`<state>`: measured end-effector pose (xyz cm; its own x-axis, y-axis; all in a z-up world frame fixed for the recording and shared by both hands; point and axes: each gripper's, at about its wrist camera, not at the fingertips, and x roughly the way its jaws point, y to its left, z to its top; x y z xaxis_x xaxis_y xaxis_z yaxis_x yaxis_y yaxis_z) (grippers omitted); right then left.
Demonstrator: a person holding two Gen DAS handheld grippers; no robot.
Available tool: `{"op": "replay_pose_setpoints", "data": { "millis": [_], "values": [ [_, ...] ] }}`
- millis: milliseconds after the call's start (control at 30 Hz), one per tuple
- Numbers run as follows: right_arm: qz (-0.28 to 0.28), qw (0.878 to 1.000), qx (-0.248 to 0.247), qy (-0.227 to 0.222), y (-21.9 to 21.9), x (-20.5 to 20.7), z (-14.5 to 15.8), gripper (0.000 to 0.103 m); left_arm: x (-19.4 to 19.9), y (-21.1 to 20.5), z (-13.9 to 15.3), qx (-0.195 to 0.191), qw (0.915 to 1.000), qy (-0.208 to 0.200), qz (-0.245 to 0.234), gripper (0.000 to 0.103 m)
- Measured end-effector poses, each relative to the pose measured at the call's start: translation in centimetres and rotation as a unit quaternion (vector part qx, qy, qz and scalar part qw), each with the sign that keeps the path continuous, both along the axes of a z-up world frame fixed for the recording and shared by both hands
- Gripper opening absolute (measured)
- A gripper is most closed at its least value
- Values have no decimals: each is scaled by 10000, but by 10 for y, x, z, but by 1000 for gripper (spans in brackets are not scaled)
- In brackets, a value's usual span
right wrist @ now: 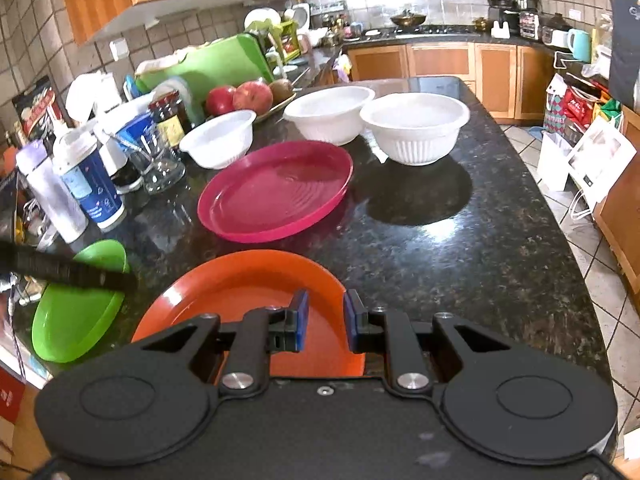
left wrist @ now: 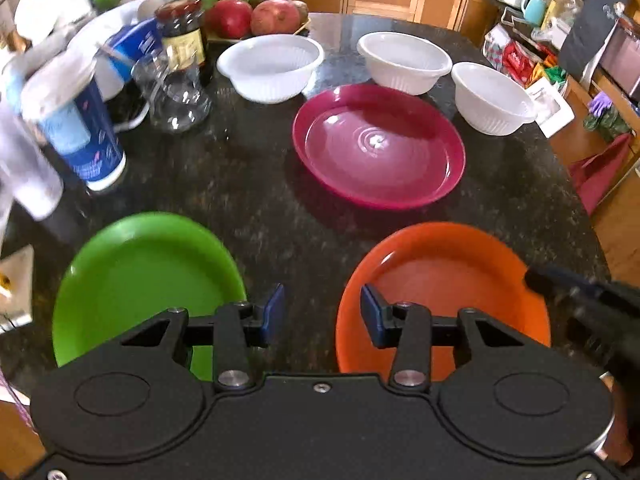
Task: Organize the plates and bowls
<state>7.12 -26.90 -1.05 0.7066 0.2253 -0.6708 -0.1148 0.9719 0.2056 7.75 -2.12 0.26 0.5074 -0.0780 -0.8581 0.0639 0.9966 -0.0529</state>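
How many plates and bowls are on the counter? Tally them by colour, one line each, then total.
Green plate: 1
Orange plate: 1
Magenta plate: 1
White bowls: 3
Total: 6

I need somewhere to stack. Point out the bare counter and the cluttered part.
Bare granite lies right of the orange plate and pink plate, in front of the nearest white bowl. A narrower strip runs between the green plate and orange plate. The left edge, around the blue cup, is crowded.
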Motion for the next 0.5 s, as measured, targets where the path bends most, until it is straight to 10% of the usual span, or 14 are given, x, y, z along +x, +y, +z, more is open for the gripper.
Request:
{"op": "replay_pose_setpoints", "data": {
  "millis": [500],
  "values": [
    [117, 9974, -372, -601, 1, -16, -7, 40, -51, 1, -16, -275, 9975, -646, 55, 66]
  ]
}}
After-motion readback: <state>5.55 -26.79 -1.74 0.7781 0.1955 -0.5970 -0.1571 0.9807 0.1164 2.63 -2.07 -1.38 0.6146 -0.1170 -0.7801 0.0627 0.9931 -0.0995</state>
